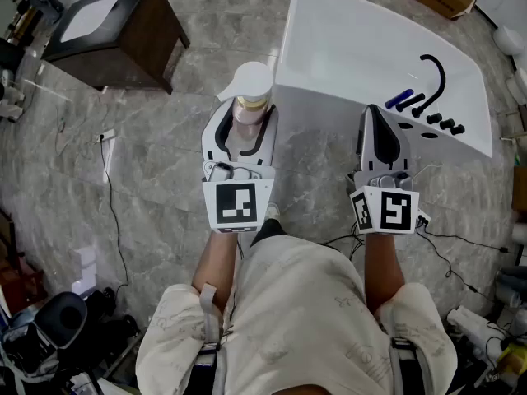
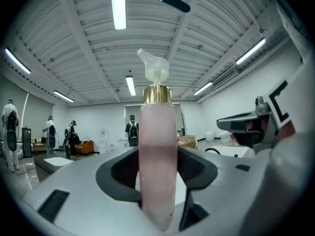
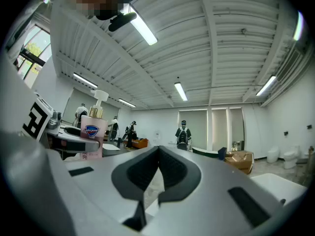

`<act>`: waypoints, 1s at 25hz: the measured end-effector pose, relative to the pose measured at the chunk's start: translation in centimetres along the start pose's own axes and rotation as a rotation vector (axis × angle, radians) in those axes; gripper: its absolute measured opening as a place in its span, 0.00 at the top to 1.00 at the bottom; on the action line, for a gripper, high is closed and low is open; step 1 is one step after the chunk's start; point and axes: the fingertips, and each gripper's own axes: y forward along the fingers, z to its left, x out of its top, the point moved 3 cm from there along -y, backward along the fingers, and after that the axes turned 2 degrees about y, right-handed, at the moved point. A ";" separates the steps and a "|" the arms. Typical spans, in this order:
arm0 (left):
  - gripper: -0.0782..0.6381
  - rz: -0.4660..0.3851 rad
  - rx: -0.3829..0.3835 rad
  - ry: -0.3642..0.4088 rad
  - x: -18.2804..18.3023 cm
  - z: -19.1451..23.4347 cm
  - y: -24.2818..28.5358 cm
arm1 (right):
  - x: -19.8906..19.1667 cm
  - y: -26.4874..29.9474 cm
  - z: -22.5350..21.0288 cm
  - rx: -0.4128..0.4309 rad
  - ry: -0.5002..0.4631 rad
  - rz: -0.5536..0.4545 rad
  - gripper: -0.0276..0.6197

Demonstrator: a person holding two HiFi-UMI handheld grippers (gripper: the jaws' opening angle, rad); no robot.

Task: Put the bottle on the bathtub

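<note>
The bottle, a pink pump bottle with a gold collar and a white pump head, stands upright between the jaws of the left gripper, whose pads press against its sides partway up the body. It is held off the floor, and in the head view it sits just beside the near corner of the white bathtub, not resting on it. From the right gripper view the same bottle shows at the left with a blue label on its front. The right gripper is level with the left one and points at the bathtub's side, its jaws drawn together with nothing between them. On the bathtub's rim are a black curved faucet and a small blue thing beside it. The floor is grey stone tile, with a dark cabinet well off to the left.
</note>
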 end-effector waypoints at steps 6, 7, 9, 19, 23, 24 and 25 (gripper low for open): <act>0.58 -0.045 -0.085 -0.022 2.7 -10.6 -0.1 | 0.1 -8.6 -8.9 -0.120 0.012 -0.003 0.97; 0.58 -0.053 -0.111 -0.012 3.1 -13.1 0.0 | -0.2 -10.5 -10.8 -0.152 0.016 -0.002 0.97; 0.58 -0.067 -0.167 0.007 3.8 -18.0 0.1 | -0.9 -14.6 -14.6 -0.222 0.023 0.003 0.97; 0.58 -0.072 -0.365 0.040 6.7 -36.8 -2.7 | -2.2 -32.6 -26.1 -0.465 0.069 -0.024 0.97; 0.58 -0.064 -0.419 0.019 6.8 -43.2 -4.6 | -3.2 -39.6 -28.9 -0.530 0.086 -0.014 0.97; 0.58 -0.064 -0.430 0.015 6.9 -44.6 -5.1 | -3.5 -41.2 -29.6 -0.543 0.090 -0.009 0.97; 0.58 -0.065 -0.440 0.017 7.0 -46.0 -5.6 | -3.7 -42.8 -30.2 -0.557 0.094 -0.006 0.97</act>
